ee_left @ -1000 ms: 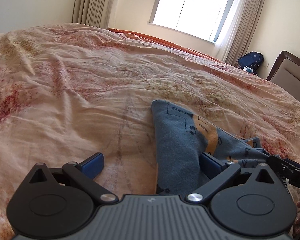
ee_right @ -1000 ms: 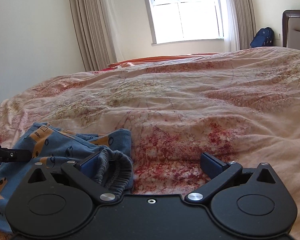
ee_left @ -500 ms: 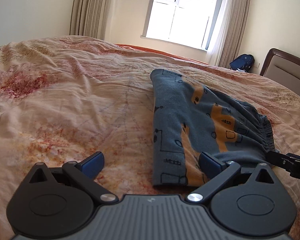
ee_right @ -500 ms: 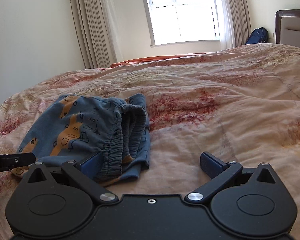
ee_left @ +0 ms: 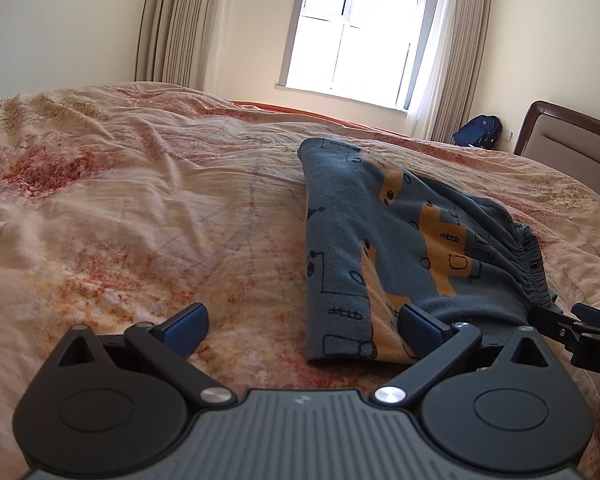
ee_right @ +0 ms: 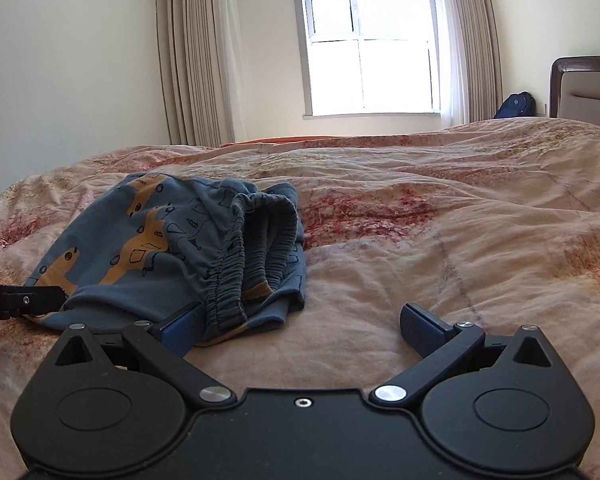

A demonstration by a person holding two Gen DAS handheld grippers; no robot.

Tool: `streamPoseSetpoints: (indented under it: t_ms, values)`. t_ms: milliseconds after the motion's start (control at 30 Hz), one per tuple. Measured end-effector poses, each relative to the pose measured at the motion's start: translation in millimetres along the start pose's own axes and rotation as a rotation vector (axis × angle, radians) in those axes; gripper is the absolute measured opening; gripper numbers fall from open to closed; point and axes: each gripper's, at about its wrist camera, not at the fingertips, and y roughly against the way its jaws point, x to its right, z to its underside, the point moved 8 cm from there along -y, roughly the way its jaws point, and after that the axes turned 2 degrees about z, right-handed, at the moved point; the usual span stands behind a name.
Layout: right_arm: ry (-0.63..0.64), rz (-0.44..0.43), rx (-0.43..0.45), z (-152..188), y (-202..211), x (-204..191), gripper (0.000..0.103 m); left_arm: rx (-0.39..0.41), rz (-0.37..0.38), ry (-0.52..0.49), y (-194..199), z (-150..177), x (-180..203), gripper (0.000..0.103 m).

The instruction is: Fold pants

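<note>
The pants [ee_left: 384, 248] lay folded in a blue and orange bundle on the quilt [ee_left: 140, 216], long axis running away from me toward the window [ee_left: 360, 36], with the gathered waistband [ee_right: 236, 264] bunched on the bundle's right-hand side. Both claws sat at its near end. My left gripper [ee_left: 302, 326] had its fingers wide apart, holding nothing, the right-hand pad [ee_left: 420, 326] touching or just over the near hem, the left-hand pad over bare quilt. My right gripper [ee_right: 296, 326] was likewise spread and empty, its left-hand pad [ee_right: 182, 328] against the waistband side, so the bundle lay to its left. I judged the right gripper nearer the waistband, the left nearer the folded edge. Open quilt stretched left, right and beyond; the headboard [ee_left: 568, 144] stood well apart.
</note>
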Motion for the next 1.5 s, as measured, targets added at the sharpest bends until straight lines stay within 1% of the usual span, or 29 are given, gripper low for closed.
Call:
streamPoseSetpoints:
  t_ms: [433,933,1233,1300,1367,1433,1500]
  values:
    - [0.002,0.002,0.035,3.2,1.3,-1.2,0.103,0.017,0.002,-0.005,-0.4,2.8,-0.2,0.102]
    - [-0.012,-0.009,0.050,4.5,1.2,0.1,0.103,0.033,-0.003,-0.014,0.4,3.9,1.2,0.102]
    - [-0.012,-0.008,0.049,4.6,1.4,0.1,0.103,0.032,0.000,-0.012,0.9,4.2,1.5,0.102]
    - [-0.010,-0.008,0.043,3.6,1.2,-0.4,0.103,0.016,0.007,-0.007,1.6,1.5,0.9,0.102]
    - [-0.014,-0.026,0.019,-1.3,1.5,-1.8,0.103,-0.007,0.014,0.004,2.4,-4.6,-0.1,0.102]
    - [-0.029,-0.107,0.004,-9.6,1.9,-5.2,0.103,-0.021,0.024,0.023,3.0,-10.4,-1.8,0.103]
    - [-0.035,-0.152,0.002,-16.2,0.6,-8.2,0.103,-0.025,0.024,0.045,1.2,-18.4,-5.1,0.103]
